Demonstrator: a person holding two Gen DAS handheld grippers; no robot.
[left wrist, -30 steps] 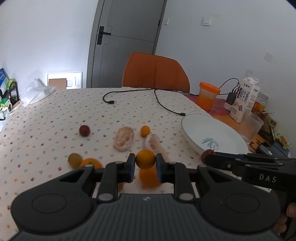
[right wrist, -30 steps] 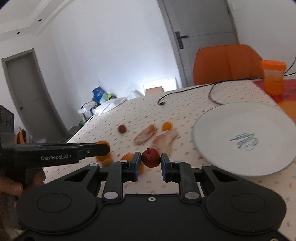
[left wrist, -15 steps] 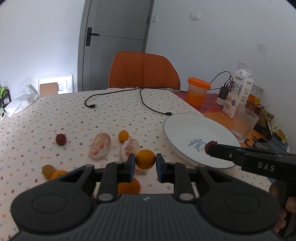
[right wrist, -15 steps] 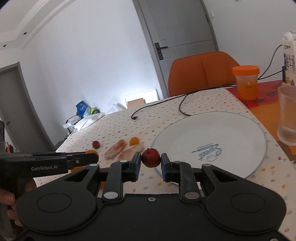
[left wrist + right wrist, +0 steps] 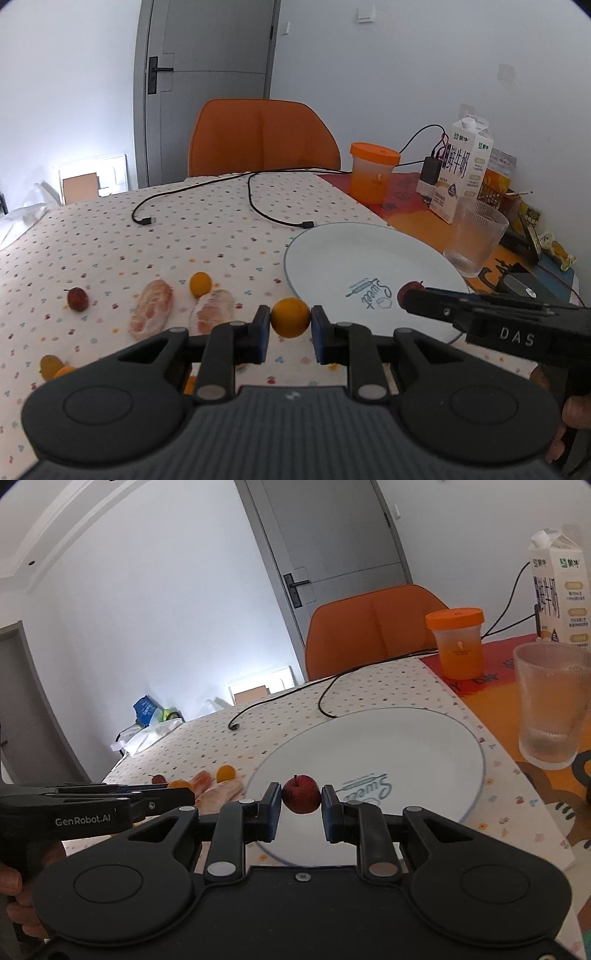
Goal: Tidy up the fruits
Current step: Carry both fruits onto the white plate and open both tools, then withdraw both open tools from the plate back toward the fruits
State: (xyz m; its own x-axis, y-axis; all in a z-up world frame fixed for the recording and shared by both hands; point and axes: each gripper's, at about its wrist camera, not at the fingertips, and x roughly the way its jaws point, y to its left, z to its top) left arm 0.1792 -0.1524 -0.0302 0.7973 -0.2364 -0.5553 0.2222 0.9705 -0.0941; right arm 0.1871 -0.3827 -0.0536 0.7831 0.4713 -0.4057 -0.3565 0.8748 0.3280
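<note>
My left gripper [image 5: 290,323] is shut on a small orange [image 5: 290,322] and holds it above the tablecloth, just left of the white plate [image 5: 354,254]. My right gripper [image 5: 301,799] is shut on a small red apple [image 5: 301,794] and holds it over the near part of the plate [image 5: 406,738]. On the cloth to the left lie a small orange [image 5: 200,283], two peeled pomelo pieces [image 5: 152,308], a red fruit [image 5: 77,299] and more orange fruit [image 5: 51,366] at the left edge.
A glass [image 5: 473,240], a milk carton [image 5: 461,170] and an orange-lidded cup [image 5: 373,171] stand right of and behind the plate. Black cables [image 5: 258,206] lie across the far cloth. An orange chair [image 5: 262,136] stands behind the table.
Both grippers have moved right with their fruit. The right gripper with the apple is now over the plate; the left gripper with the orange has come up to the plate's left rim.
</note>
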